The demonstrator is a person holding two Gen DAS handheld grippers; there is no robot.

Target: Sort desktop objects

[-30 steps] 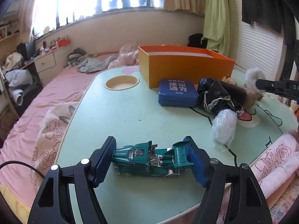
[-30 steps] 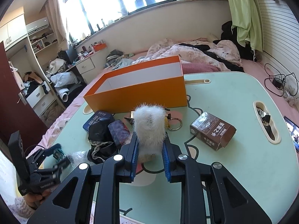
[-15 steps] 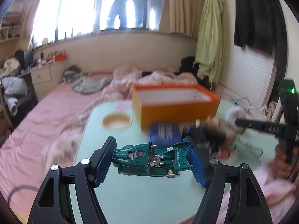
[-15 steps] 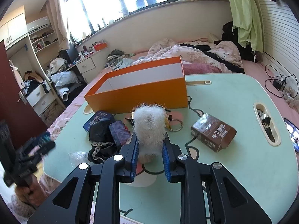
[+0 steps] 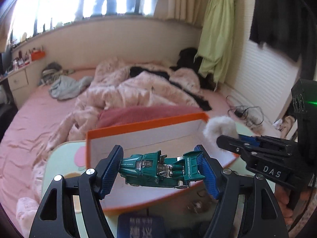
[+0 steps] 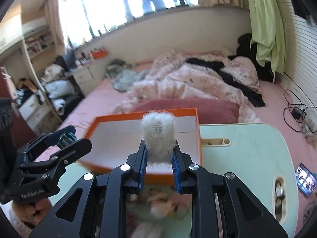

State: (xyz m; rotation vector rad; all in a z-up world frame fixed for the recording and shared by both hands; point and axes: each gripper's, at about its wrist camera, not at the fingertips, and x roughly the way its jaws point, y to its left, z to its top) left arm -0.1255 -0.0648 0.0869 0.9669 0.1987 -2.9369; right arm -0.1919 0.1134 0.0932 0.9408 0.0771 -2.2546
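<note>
My left gripper [image 5: 159,170] is shut on a green toy car [image 5: 161,168], held lengthwise between the blue pads, in the air in front of the orange box [image 5: 138,125]. The right gripper [image 6: 159,158] is shut on a white fluffy pompom [image 6: 158,134] and holds it above the near wall of the orange box [image 6: 190,113], whose white inside looks empty. In the left wrist view the right gripper [image 5: 227,138] with the pompom [image 5: 220,128] hangs over the box's right end. In the right wrist view the left gripper [image 6: 67,138] with the car [image 6: 66,137] is at the box's left end.
The box stands at the far edge of a pale green table [image 6: 243,158] by a pink bed [image 6: 178,79]. A blue tin [image 5: 140,226] lies just below the left gripper. Blurred small items [image 6: 158,204] lie under the right gripper. A phone [image 6: 305,180] sits at the right.
Both grippers have risen off the table and moved forward to the orange box, each carrying its object. The car and the pompom have left the tabletop; the box now fills the lower middle of both views.
</note>
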